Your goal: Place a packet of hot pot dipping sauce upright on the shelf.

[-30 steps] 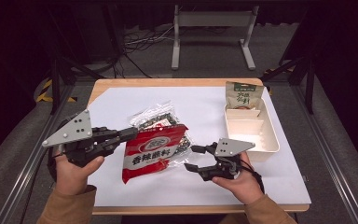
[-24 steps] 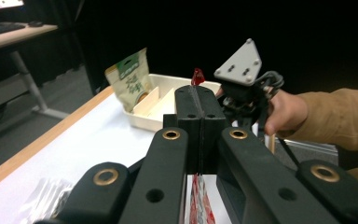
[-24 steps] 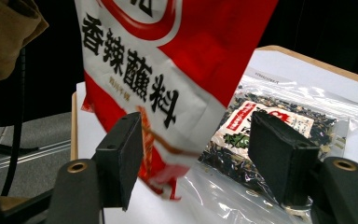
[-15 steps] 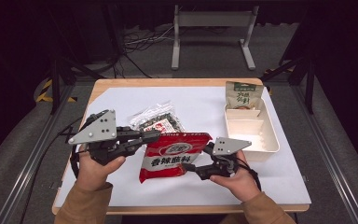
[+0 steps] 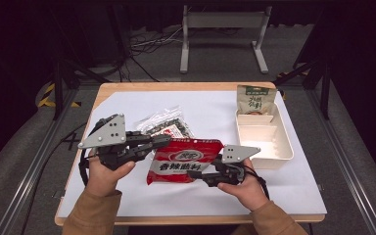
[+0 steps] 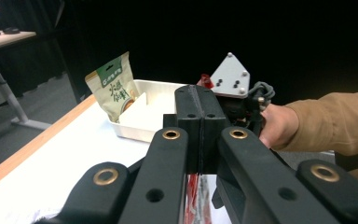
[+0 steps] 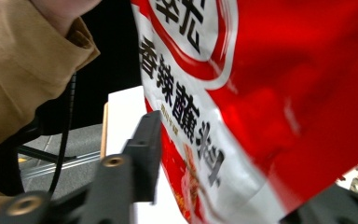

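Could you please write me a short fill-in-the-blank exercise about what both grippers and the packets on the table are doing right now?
1. The left gripper is shut on the ___ packet.
2. The green packet leans at the far end of the white ___.
3. The right gripper's jaws stand ___ around the packet's edge.

Missing words: red; tray; open

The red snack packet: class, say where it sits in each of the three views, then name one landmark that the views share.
High view: the red snack packet is centre, between both grippers.
Left gripper view: a red sliver below the shut jaws.
Right gripper view: it covers the upper right.
Shared landmark: the white divided tray, also behind the jaws in the left gripper view.
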{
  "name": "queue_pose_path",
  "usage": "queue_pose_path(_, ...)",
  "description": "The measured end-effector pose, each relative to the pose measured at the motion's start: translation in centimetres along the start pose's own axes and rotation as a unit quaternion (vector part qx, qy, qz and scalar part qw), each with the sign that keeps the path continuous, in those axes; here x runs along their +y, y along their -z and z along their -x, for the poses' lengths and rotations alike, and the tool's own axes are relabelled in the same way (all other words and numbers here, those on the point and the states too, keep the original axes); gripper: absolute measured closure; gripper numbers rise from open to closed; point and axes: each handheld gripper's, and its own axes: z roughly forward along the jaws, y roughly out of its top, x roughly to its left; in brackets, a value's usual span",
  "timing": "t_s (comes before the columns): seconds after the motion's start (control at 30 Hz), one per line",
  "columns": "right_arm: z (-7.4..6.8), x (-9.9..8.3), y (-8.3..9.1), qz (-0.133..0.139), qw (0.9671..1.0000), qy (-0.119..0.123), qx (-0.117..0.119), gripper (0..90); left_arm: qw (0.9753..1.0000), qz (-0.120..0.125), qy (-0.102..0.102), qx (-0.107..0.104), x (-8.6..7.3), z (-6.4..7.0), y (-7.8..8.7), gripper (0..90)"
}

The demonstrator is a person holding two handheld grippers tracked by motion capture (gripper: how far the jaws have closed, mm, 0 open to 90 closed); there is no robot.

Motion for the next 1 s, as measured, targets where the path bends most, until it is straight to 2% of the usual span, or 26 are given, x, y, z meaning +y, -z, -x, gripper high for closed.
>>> queue_pose_path(0.13,-0.3,0.3,0.5,-0.012,0.9998,0.015,0.005,78.0,1.0,0.002,0.006,-0.001,-0.2,-0.1,0.1,90.0)
queue_pose_path(0.27,-0.4,0.6,0.9,-0.023,0.9993,0.022,0.019,88.8,0.9999,-0.001,0.01,0.0,-0.4,-0.2,0.3,90.0)
queue_pose_path(0.4,-0.4,1.1,1.4,-0.035,0.9988,0.034,0.004,89.7,0.9999,-0.002,0.017,-0.002,-0.7,-0.5,0.4,90.0)
queue_pose_path(0.53,-0.2,1.6,1.8,-0.048,0.9984,0.03,0.0,89.8,0.9998,-0.005,0.016,0.004,-0.8,-0.6,0.3,90.0)
queue_pose_path(0.63,-0.1,2.0,2.3,-0.057,0.9979,0.031,-0.007,89.9,0.9996,-0.004,0.026,0.007,-0.9,-0.7,0.3,90.0)
queue_pose_path(0.7,0.0,2.3,2.7,-0.057,0.9977,0.033,-0.012,90.0,0.9996,-0.006,0.024,0.013,-1.0,-0.8,0.2,86.8)
queue_pose_path(0.73,0.1,2.5,2.9,-0.06,0.9975,0.034,-0.015,90.0,0.9993,-0.007,0.033,0.015,-1.1,-0.8,0.2,83.9)
queue_pose_path(0.83,0.4,2.7,3.8,-0.065,0.9969,0.033,-0.027,90.0,0.9989,-0.001,0.04,0.025,-1.3,-1.1,0.5,76.9)
queue_pose_path(0.87,0.6,2.8,4.1,-0.066,0.9968,0.032,-0.032,90.0,0.9988,-0.002,0.041,0.026,-1.4,-1.2,0.6,71.8)
queue_pose_path(1.0,1.3,3.2,4.8,-0.07,0.9964,0.028,-0.038,90.0,0.9973,-0.015,0.042,0.058,-1.8,-1.4,1.1,59.8)
